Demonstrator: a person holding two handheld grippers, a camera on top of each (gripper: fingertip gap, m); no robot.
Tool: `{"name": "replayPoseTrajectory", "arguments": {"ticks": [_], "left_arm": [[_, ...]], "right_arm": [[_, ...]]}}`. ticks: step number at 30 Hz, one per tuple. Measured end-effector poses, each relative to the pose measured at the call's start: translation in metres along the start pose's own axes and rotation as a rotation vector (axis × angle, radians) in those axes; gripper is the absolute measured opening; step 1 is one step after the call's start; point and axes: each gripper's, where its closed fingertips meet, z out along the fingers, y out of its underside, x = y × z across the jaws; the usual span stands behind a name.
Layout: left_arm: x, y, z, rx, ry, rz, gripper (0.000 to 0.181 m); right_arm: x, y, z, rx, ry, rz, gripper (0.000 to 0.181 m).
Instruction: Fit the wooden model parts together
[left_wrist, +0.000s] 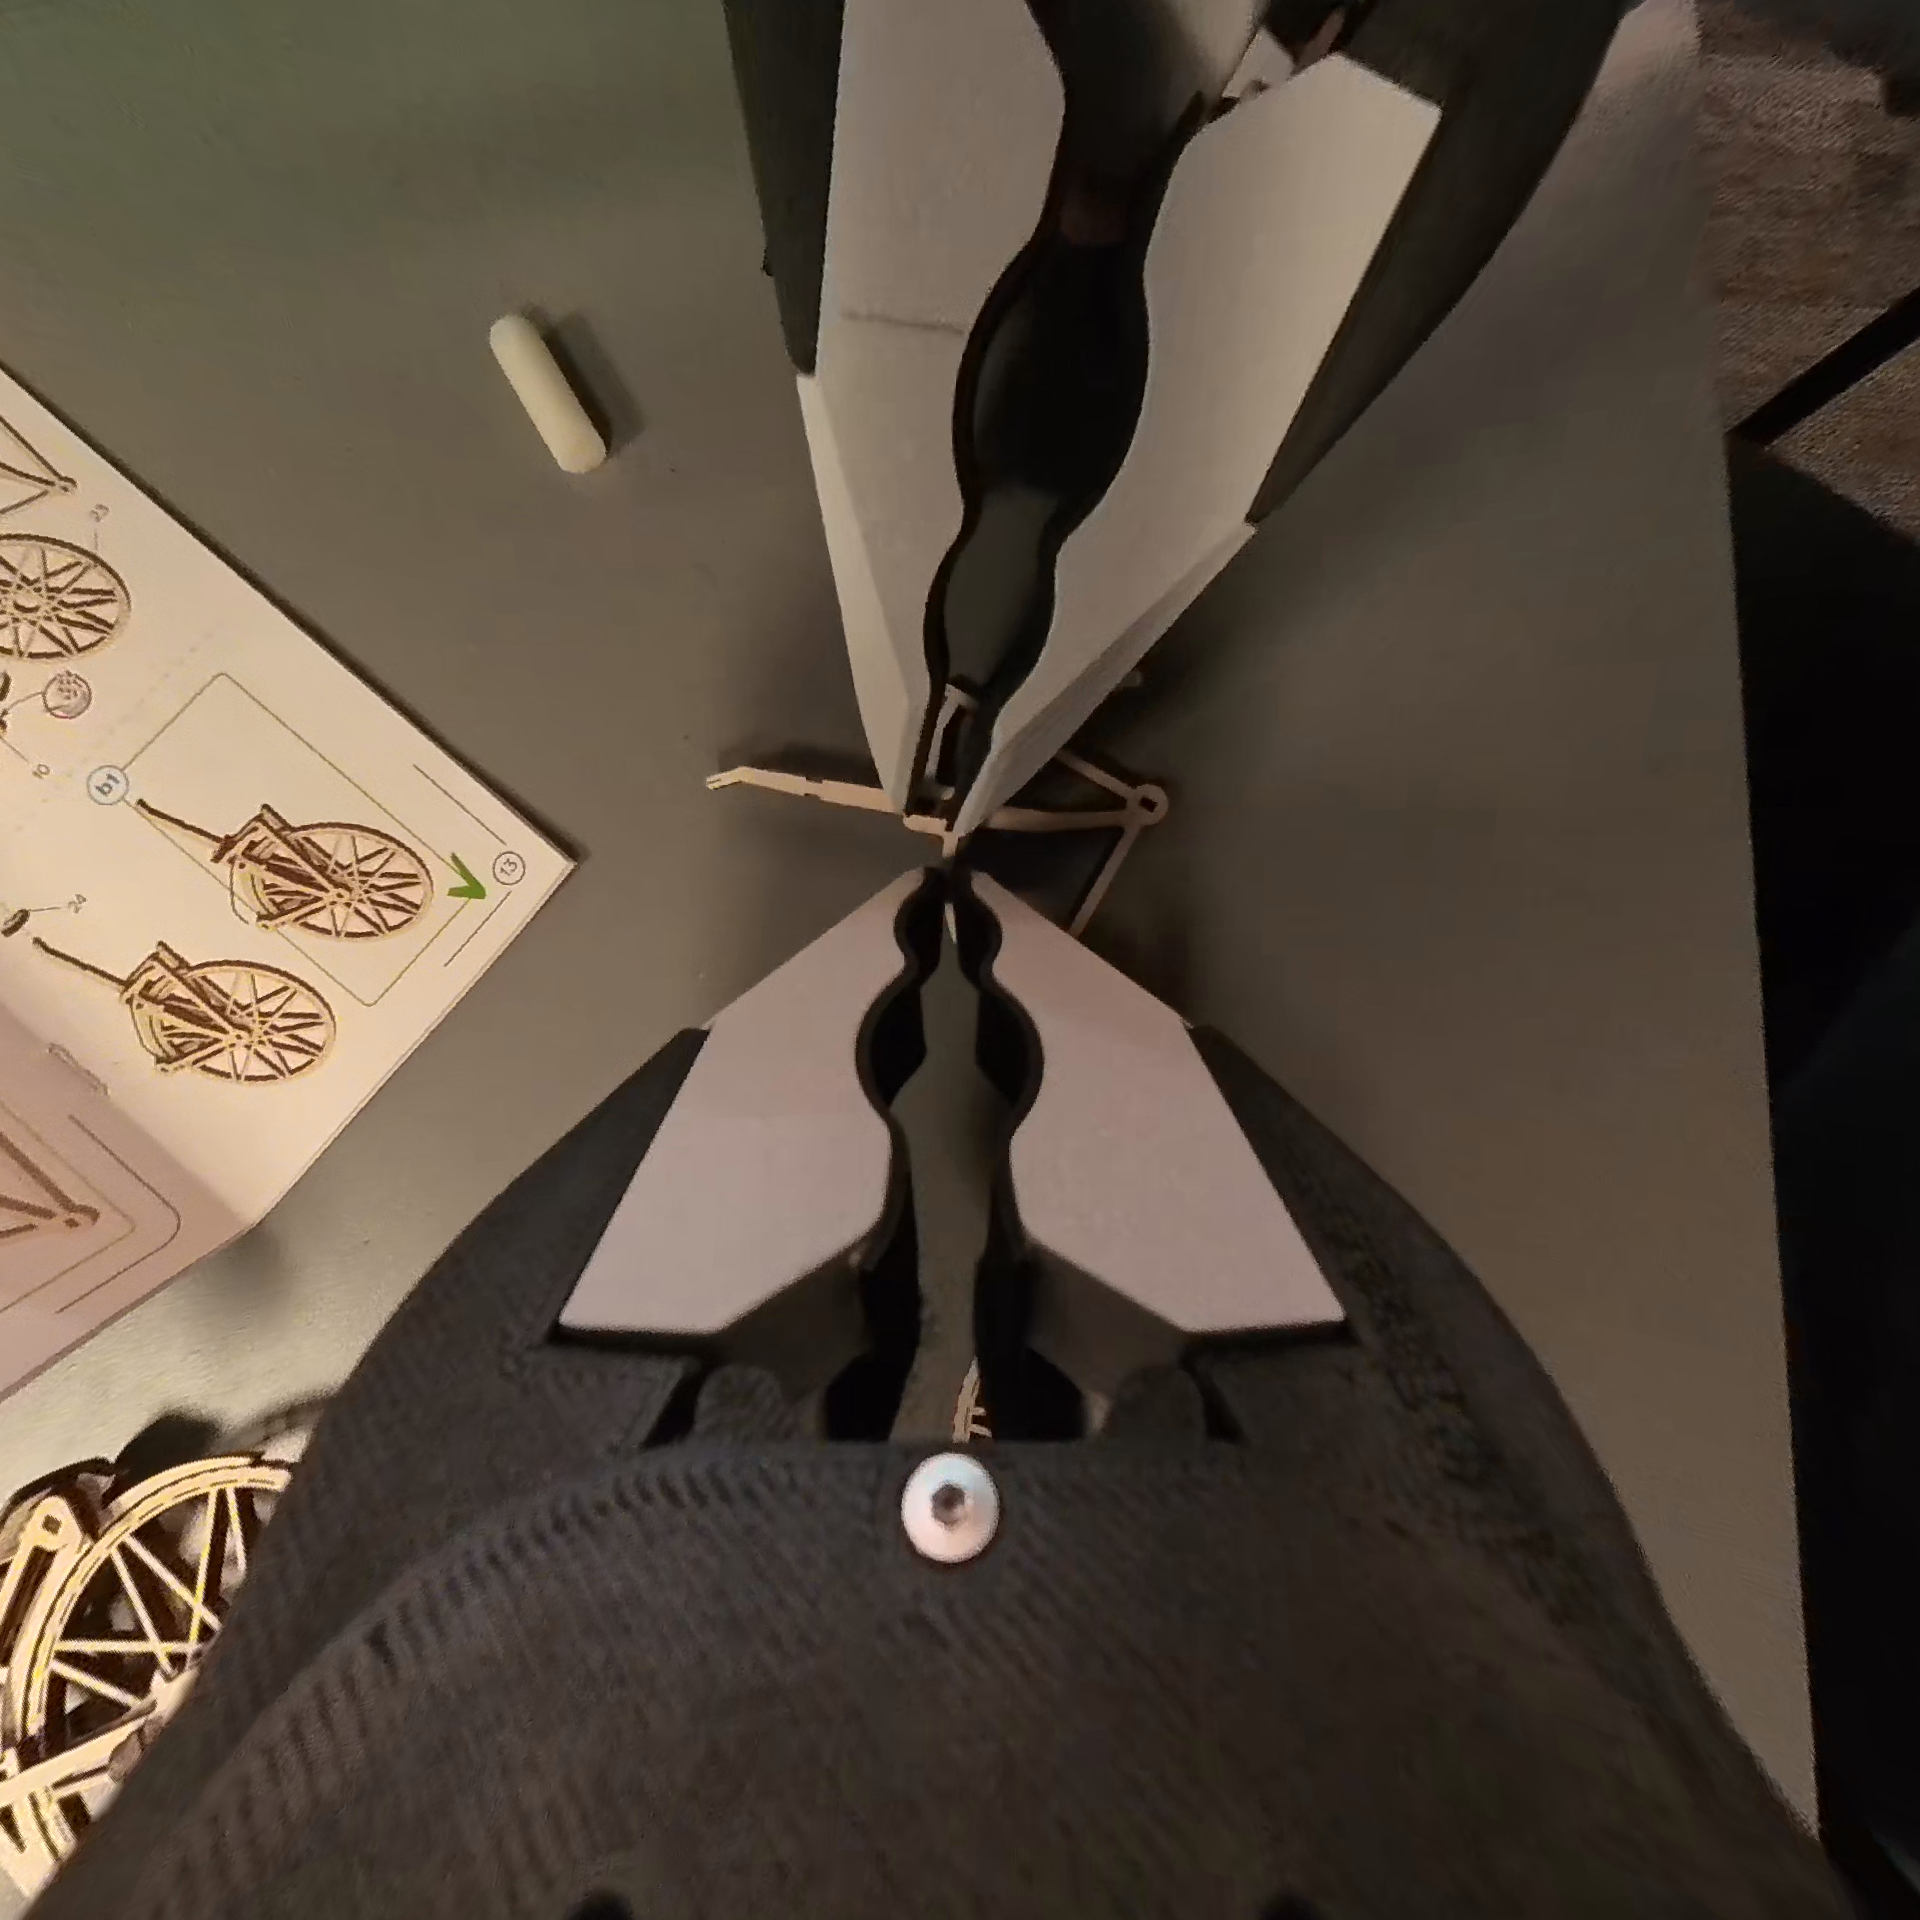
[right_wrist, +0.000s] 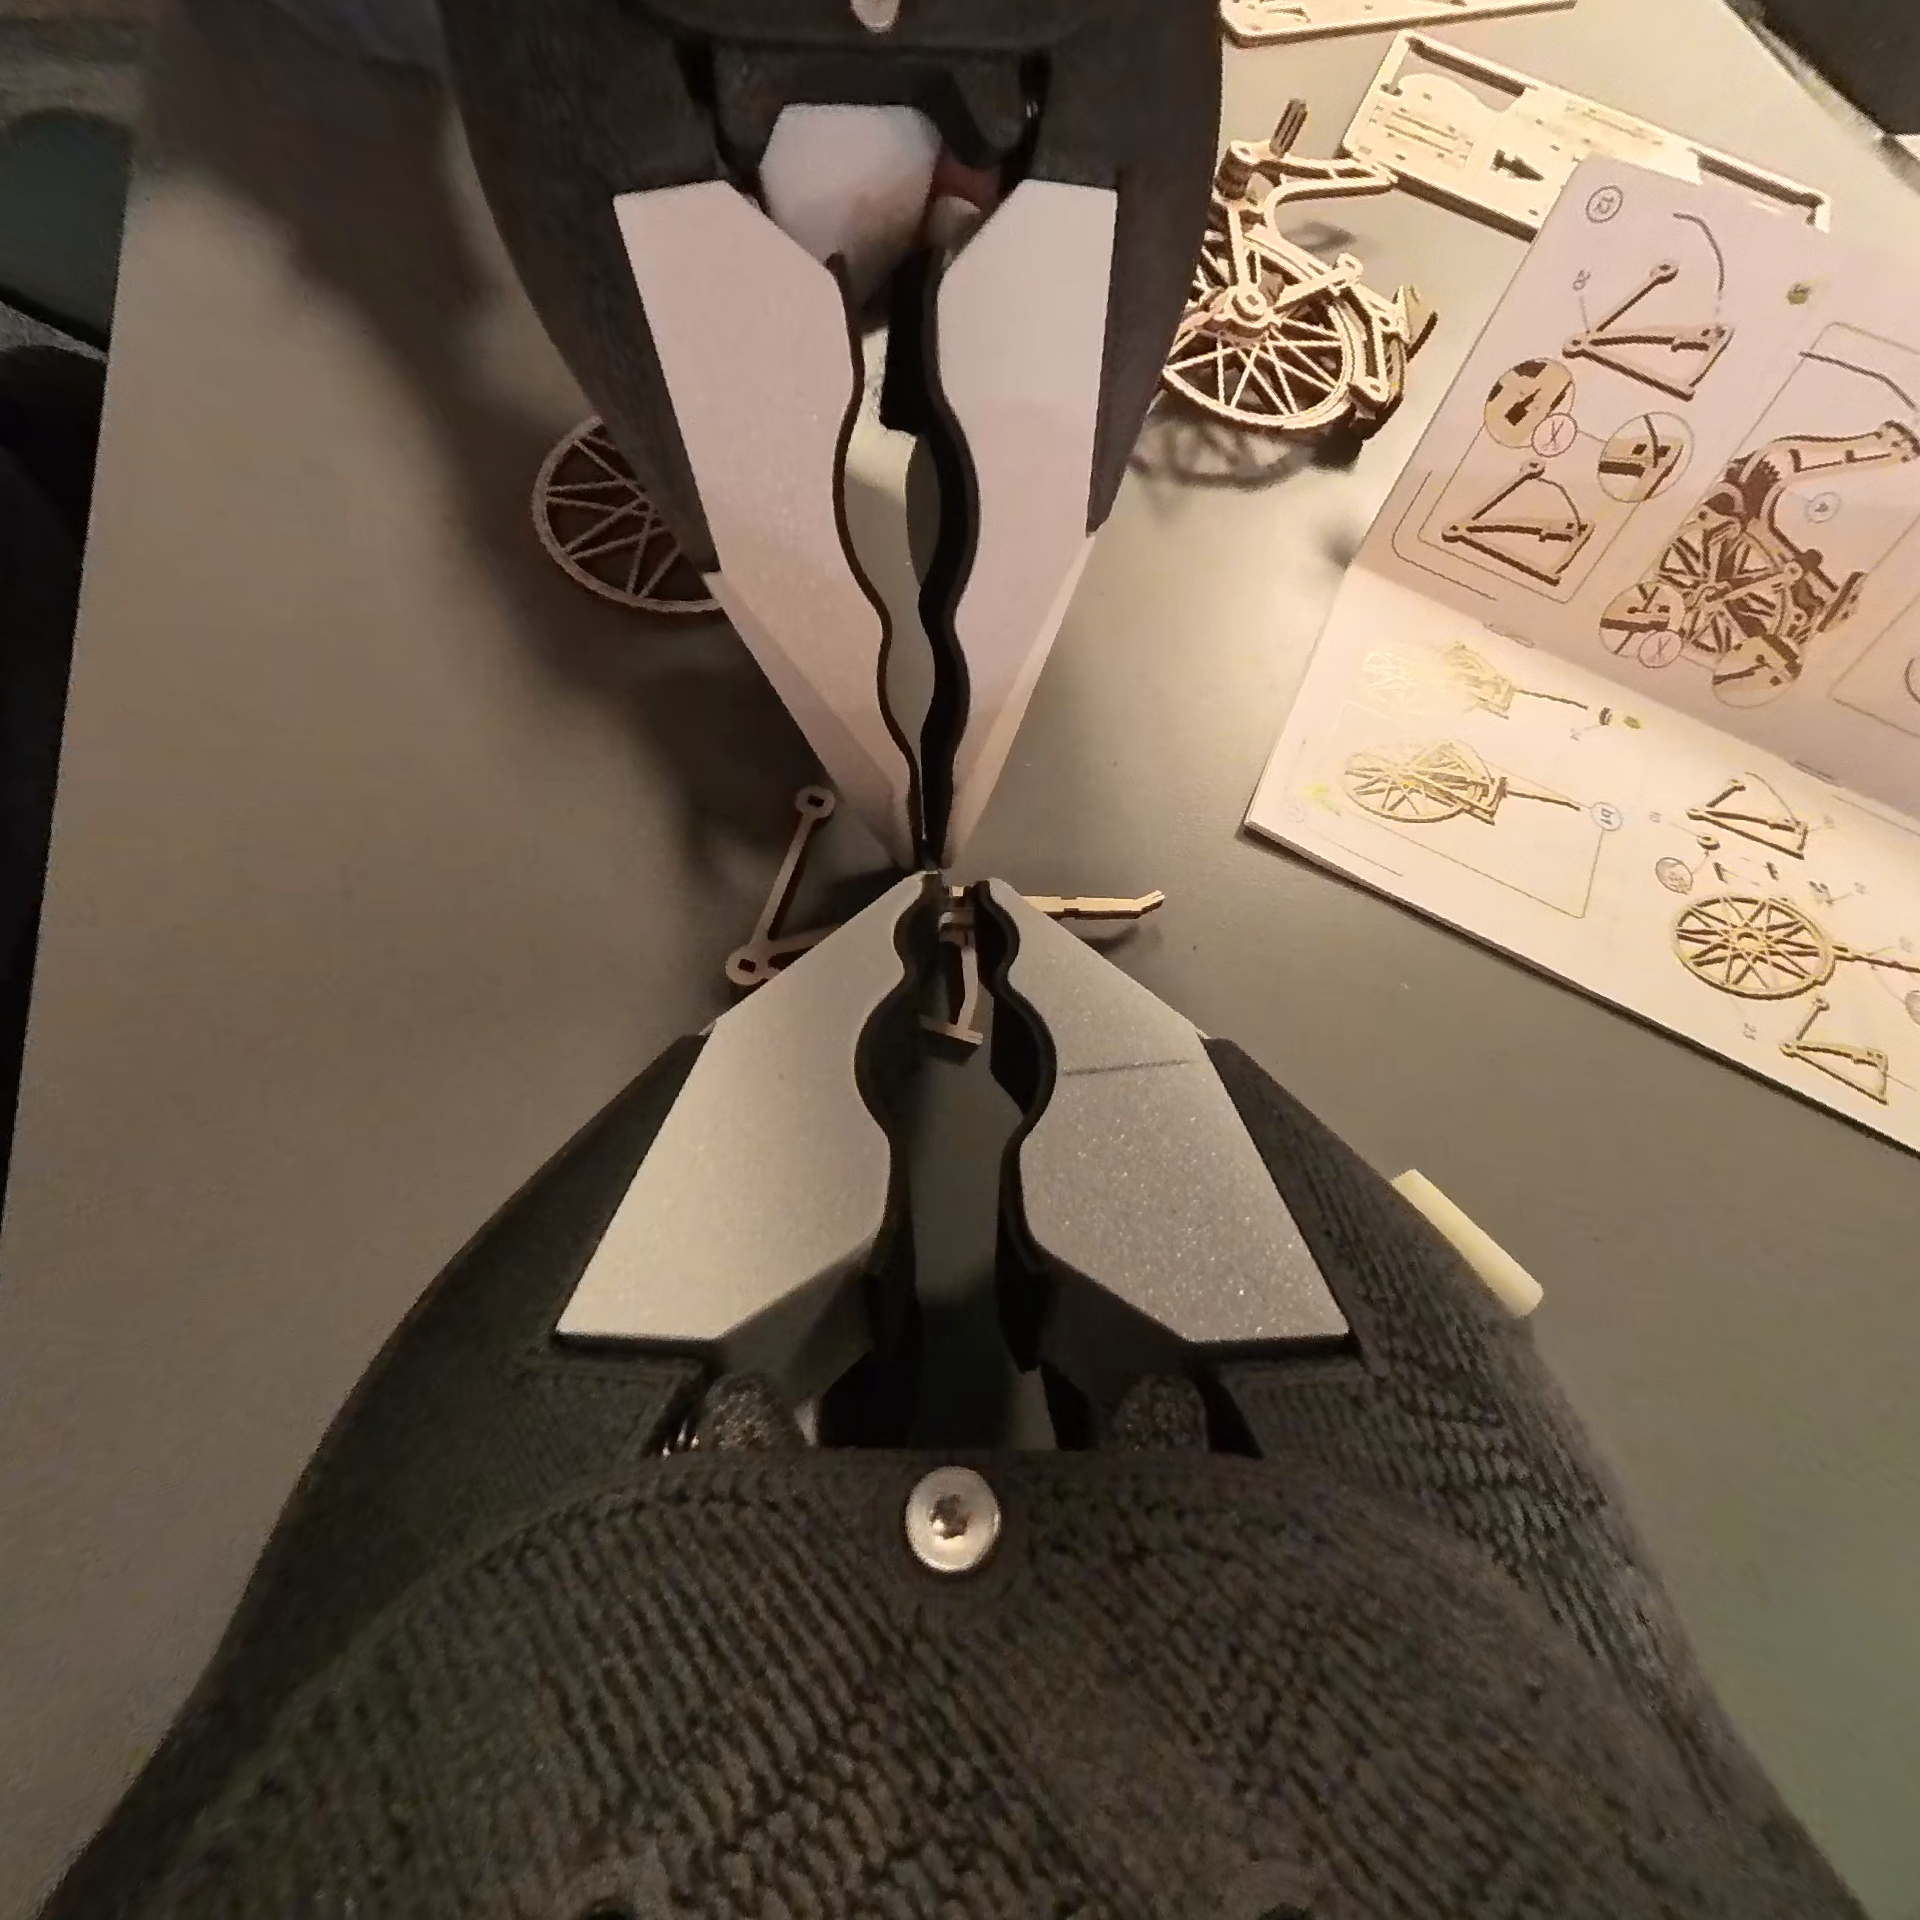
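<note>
My left gripper (left_wrist: 945, 883) and right gripper (right_wrist: 943, 891) meet tip to tip above the grey table (left_wrist: 364, 187). The right one is shut on a small pale wooden piece (right_wrist: 951, 977) that runs back between its fingers; this piece also shows in the left wrist view (left_wrist: 951, 717). The left gripper looks shut on the thin edge of a flat wooden frame part (left_wrist: 1127, 805). That part has a triangle-shaped end (right_wrist: 779, 920) and a straight bar end (right_wrist: 1101, 906). The joint between the two pieces is hidden by the fingertips.
An open instruction booklet (left_wrist: 260, 831) (right_wrist: 1610, 675) lies beside the grippers. A built wheel assembly (right_wrist: 1278, 343) (left_wrist: 104, 1621), a loose spoked wheel (right_wrist: 613, 520), wooden part sheets (right_wrist: 1507, 135) and a white stick (left_wrist: 548, 395) (right_wrist: 1465, 1242) lie on the table. The table edge (left_wrist: 1745, 831) is near. Only a small space, under 4 cm, lies between the two pairs of fingers.
</note>
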Motion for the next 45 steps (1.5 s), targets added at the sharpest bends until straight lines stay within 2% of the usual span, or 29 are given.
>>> {"name": "replayPoseTrajectory", "arguments": {"ticks": [2, 4, 7, 12, 16, 24, 29, 33, 40, 45], "left_arm": [[0.0, 0.0, 0.0, -0.006, -0.004, -0.002, 0.001], [0.0, 0.0, 0.0, -0.017, -0.013, 0.001, 0.001], [-0.001, -0.001, 0.001, -0.025, -0.023, 0.004, 0.001], [-0.001, -0.002, 0.002, -0.025, -0.02, 0.003, 0.001], [0.001, -0.002, 0.001, -0.019, -0.005, -0.006, 0.001], [0.001, -0.004, 0.001, -0.005, 0.037, -0.046, 0.002], [0.0, -0.022, -0.004, 0.139, 0.021, 0.093, 0.019], [0.003, -0.027, -0.005, 0.194, 0.027, 0.177, 0.014], [-0.001, -0.021, 0.006, 0.14, 0.068, 0.17, 0.009], [-0.001, -0.022, 0.006, 0.116, 0.145, 0.1, 0.006]], "right_arm": [[-0.002, 0.001, -0.001, -0.001, -0.025, 0.015, 0.017], [0.0, 0.002, -0.004, 0.007, -0.025, 0.039, 0.02], [0.002, 0.005, -0.01, 0.014, -0.024, 0.063, 0.018], [-0.005, 0.006, -0.01, 0.004, -0.031, 0.022, 0.002], [-0.006, 0.009, -0.009, -0.016, -0.011, -0.003, 0.001], [-0.005, 0.01, -0.01, -0.019, -0.031, 0.074, 0.001], [-0.005, 0.01, -0.01, -0.019, -0.031, 0.082, 0.0], [-0.005, 0.01, -0.01, -0.019, -0.035, 0.087, 0.0], [-0.004, 0.01, -0.01, -0.02, -0.03, 0.085, 0.0], [-0.004, 0.01, -0.009, -0.021, -0.019, 0.073, 0.0]]}}
